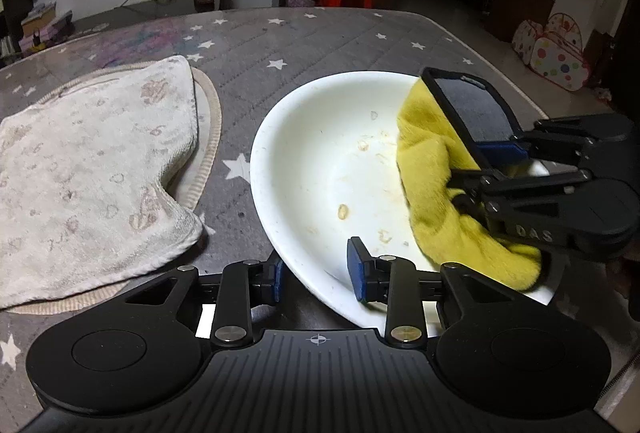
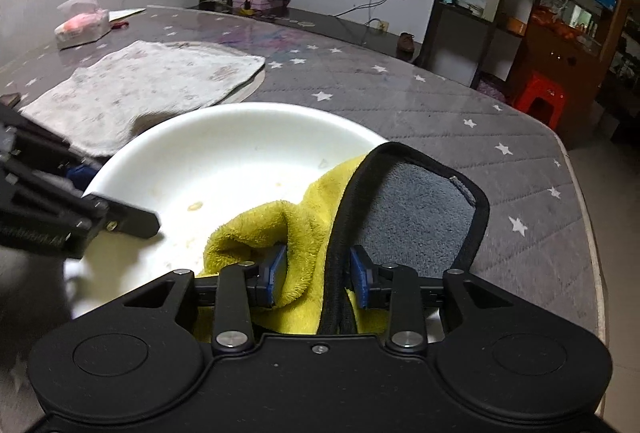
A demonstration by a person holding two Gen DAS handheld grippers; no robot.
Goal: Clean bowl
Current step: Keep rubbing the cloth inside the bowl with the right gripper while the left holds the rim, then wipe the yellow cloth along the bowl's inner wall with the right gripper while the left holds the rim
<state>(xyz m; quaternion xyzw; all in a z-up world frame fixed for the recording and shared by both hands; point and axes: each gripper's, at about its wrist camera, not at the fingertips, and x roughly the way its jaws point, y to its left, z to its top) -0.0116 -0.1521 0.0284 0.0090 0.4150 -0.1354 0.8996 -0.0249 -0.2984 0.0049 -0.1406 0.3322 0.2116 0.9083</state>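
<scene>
Bowl (image 1: pixel 320 153) rim between left tongs' (image 1: pixel 316 273) clamped pads, yellow cloth (image 2: pixel 304 233) pinched in right tongs (image 2: pixel 318 275), draped inside bowl.

Both grippers, the left gripper (image 1: pixel 316 273) and the right gripper (image 2: pixel 318 279), are matte black, with blue finger pads (image 1: pixel 357 269), silver screws and ribbed bodies; white "DAS" lettering marks the right one.

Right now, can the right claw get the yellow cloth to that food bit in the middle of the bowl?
Probably yes. The right claw holds the cloth inside the bowl, with nothing between it and the crumb.
</scene>
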